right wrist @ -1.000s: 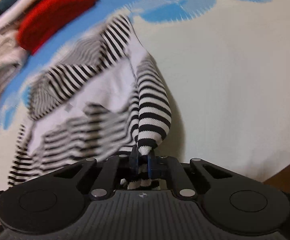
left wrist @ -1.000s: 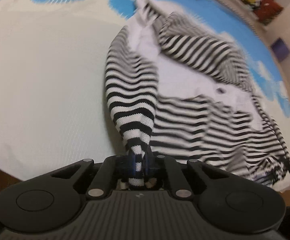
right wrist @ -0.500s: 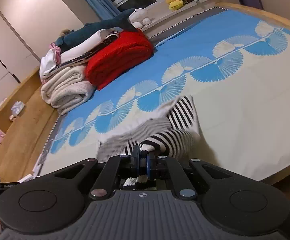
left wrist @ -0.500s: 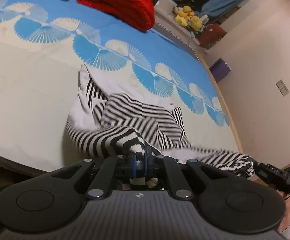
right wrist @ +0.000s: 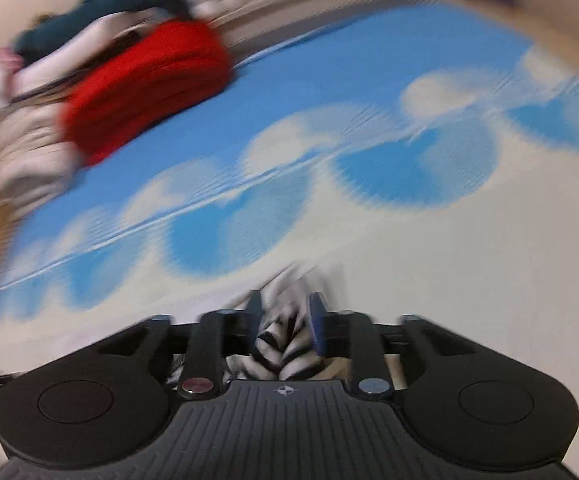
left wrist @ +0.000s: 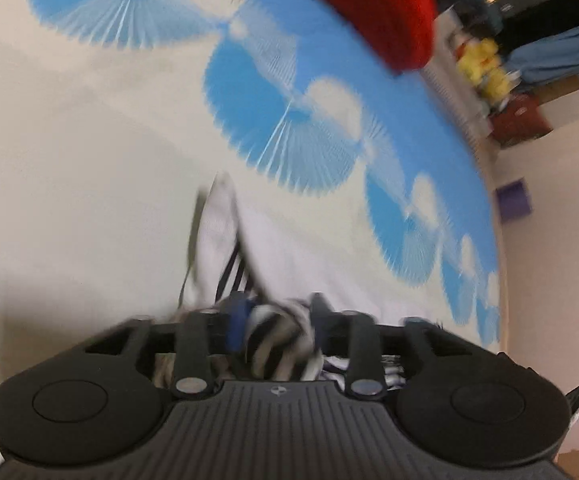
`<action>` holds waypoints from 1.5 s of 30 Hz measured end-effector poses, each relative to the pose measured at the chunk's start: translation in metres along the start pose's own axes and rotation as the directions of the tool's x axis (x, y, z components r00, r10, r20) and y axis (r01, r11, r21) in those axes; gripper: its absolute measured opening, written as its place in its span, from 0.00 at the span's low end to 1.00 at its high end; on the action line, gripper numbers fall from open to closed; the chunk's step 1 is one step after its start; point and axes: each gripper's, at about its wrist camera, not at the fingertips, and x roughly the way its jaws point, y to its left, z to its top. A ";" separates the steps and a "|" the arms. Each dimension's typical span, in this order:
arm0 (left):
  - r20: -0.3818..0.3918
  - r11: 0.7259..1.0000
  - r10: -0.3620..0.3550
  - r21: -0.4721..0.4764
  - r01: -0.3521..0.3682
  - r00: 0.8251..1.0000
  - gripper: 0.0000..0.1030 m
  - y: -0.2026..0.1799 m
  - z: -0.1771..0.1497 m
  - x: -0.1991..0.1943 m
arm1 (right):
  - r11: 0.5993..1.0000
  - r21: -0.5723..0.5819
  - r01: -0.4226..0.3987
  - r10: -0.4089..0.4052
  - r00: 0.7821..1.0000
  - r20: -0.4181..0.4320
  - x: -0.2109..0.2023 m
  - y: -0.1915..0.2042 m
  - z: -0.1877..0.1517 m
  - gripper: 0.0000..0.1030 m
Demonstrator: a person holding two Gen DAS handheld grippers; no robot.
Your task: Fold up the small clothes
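Opening, both jaws loosen around striped garment (left wrist: 277, 336) (blurred), white tip seemingly pointing away toward blue-patterned mat (left wrist: 281, 120).

matte black ribbed left gripper (left wrist: 275, 326), blue pads, silver screws, round discs

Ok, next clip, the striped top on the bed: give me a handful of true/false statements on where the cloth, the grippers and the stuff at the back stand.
1. Striped cloth lies between the fingers of the left gripper. True; its jaws are opening.
2. The right gripper has nothing between its fingers. False: the striped garment bunches there while the jaws open.
3. A red folded item sits at the far side of the bed cover. True.
4. The bed cover is plain grey. False: it is cream with blue fan shapes.
5. Both views are sharp. False: both are blurred.
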 end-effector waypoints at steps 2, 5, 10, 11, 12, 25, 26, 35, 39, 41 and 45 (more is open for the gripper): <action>0.025 1.000 0.018 0.024 -0.019 1.000 0.47 -0.003 0.001 -0.005 | 0.999 0.000 -0.037 0.036 0.997 0.065 0.004 -0.005 -0.002 0.39; 0.063 0.984 0.019 0.178 -0.030 0.998 0.47 -0.021 -0.006 -0.012 | 0.997 -0.026 -0.073 0.072 0.997 -0.011 0.012 -0.007 -0.019 0.41; -0.021 0.922 0.000 0.386 0.008 1.000 0.61 -0.044 -0.033 0.002 | 0.966 -0.194 -0.170 0.157 0.984 -0.083 0.020 0.017 -0.045 0.47; -0.046 0.914 0.011 0.407 0.009 0.999 0.61 -0.048 -0.039 0.006 | 0.963 -0.208 -0.171 0.147 0.981 -0.126 0.026 0.020 -0.050 0.47; -0.068 0.907 0.013 0.421 0.017 0.998 0.61 -0.051 -0.046 0.009 | 0.959 -0.223 -0.176 0.143 0.978 -0.154 0.030 0.023 -0.055 0.47; 0.034 0.851 0.083 0.517 -0.089 0.996 0.05 -0.089 -0.052 0.059 | 0.948 -0.247 -0.201 0.168 0.975 -0.148 0.056 0.054 -0.049 0.00; 0.113 0.871 0.074 0.477 -0.119 0.991 0.05 -0.089 -0.044 0.053 | 0.954 -0.223 -0.202 0.186 0.978 -0.091 0.052 0.053 -0.040 0.00; 0.068 0.926 0.246 0.280 -0.255 0.967 0.26 -0.073 -0.016 0.100 | 0.987 -0.046 -0.156 0.158 0.986 0.049 0.069 0.041 0.000 0.09; 0.117 0.958 0.111 0.252 -0.138 0.987 0.43 -0.055 0.000 0.063 | 0.970 -0.160 -0.184 0.184 0.983 -0.014 0.066 0.034 0.002 0.46; 0.160 0.954 0.118 0.255 -0.157 0.980 0.47 -0.047 0.005 0.048 | 0.955 -0.230 -0.189 0.180 0.982 -0.058 0.067 0.034 -0.002 0.50; 0.077 0.941 0.148 0.294 -0.164 0.986 0.50 -0.036 0.004 0.055 | 0.909 -0.364 -0.202 0.155 0.976 -0.153 0.074 0.038 -0.016 0.50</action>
